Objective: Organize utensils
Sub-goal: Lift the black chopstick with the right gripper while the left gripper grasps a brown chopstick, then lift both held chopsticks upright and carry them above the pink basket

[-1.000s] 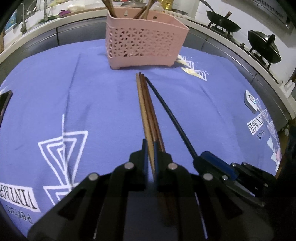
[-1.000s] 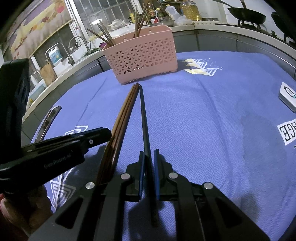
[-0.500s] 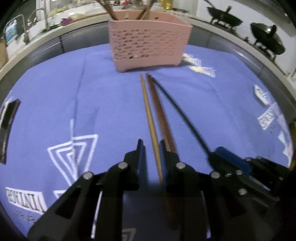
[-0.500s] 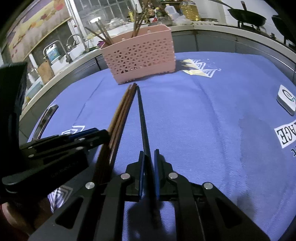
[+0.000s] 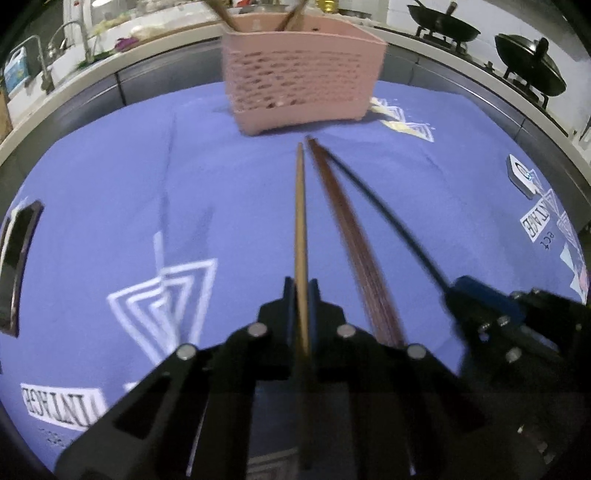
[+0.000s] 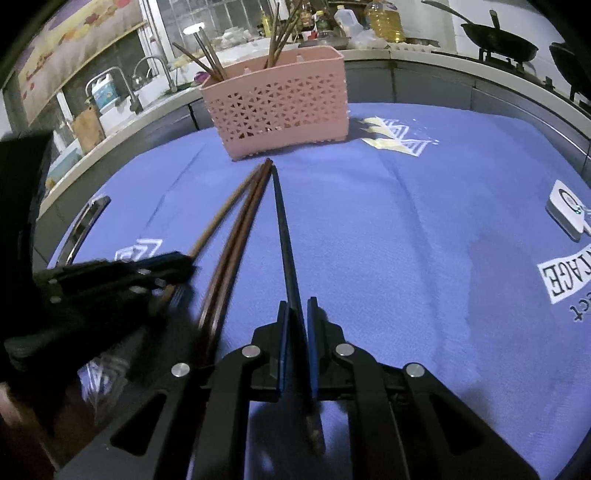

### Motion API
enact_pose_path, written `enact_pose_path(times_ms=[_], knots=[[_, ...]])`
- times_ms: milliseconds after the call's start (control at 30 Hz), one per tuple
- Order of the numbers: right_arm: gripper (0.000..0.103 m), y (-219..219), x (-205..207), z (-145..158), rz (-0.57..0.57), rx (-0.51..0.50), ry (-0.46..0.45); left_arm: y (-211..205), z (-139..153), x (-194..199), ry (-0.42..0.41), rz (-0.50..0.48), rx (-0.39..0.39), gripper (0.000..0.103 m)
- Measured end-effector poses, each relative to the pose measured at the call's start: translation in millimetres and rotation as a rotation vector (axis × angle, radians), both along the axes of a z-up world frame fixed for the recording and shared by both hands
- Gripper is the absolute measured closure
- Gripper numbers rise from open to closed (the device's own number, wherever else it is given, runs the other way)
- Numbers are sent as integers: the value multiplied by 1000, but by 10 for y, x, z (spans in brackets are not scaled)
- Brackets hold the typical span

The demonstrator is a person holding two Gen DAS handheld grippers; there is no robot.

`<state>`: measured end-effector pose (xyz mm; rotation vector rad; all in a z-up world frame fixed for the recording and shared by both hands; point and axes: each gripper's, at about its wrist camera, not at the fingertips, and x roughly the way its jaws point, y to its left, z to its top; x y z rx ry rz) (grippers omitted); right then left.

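My left gripper point(image 5: 302, 291) is shut on a light wooden chopstick point(image 5: 301, 221) that points toward the pink perforated utensil basket point(image 5: 301, 96). Two dark brown chopsticks point(image 5: 351, 236) lie on the blue cloth just to its right. My right gripper point(image 6: 295, 314) is shut on a black chopstick point(image 6: 283, 236), which also shows in the left wrist view point(image 5: 388, 218). The basket point(image 6: 277, 114) holds several chopsticks upright. The left gripper point(image 6: 110, 277) appears at the left of the right wrist view.
A blue printed cloth point(image 6: 406, 240) covers the table. A small white device point(image 6: 565, 212) lies at the right edge. A dark flat object point(image 5: 16, 266) lies at the left edge. Sink taps, bottles and woks point(image 5: 443, 26) stand on the counter behind.
My left gripper has opened, shifted left off the brown pair and shut on the light chopstick alone, which now stands apart from them. The right gripper still holds the black chopstick.
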<state>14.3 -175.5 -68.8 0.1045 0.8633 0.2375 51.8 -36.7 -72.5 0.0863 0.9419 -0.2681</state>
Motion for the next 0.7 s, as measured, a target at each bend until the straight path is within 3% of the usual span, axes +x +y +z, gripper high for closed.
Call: enact_pose_path(times_ms=[200, 333, 500, 533, 567, 633, 700], knots=[[92, -57, 169, 55, 25, 20, 79, 188, 22, 183, 54, 50, -40, 95], [91, 52, 604, 135, 53, 39, 126, 9, 43, 422, 50, 52, -23, 87], [90, 255, 1221, 191, 95, 16, 165, -165, 59, 707, 28, 40, 31, 86], [91, 285, 1295, 193, 111, 14, 167, -177, 62, 748, 27, 39, 35, 88], [94, 307, 1350, 199, 123, 2, 162, -197, 65, 794, 28, 34, 41, 97], [98, 337, 1431, 200, 139, -9, 167, -190, 80, 844, 46, 22, 29, 98], [98, 275, 1445, 260, 142, 48, 178, -118, 174, 852, 64, 21, -29, 98]])
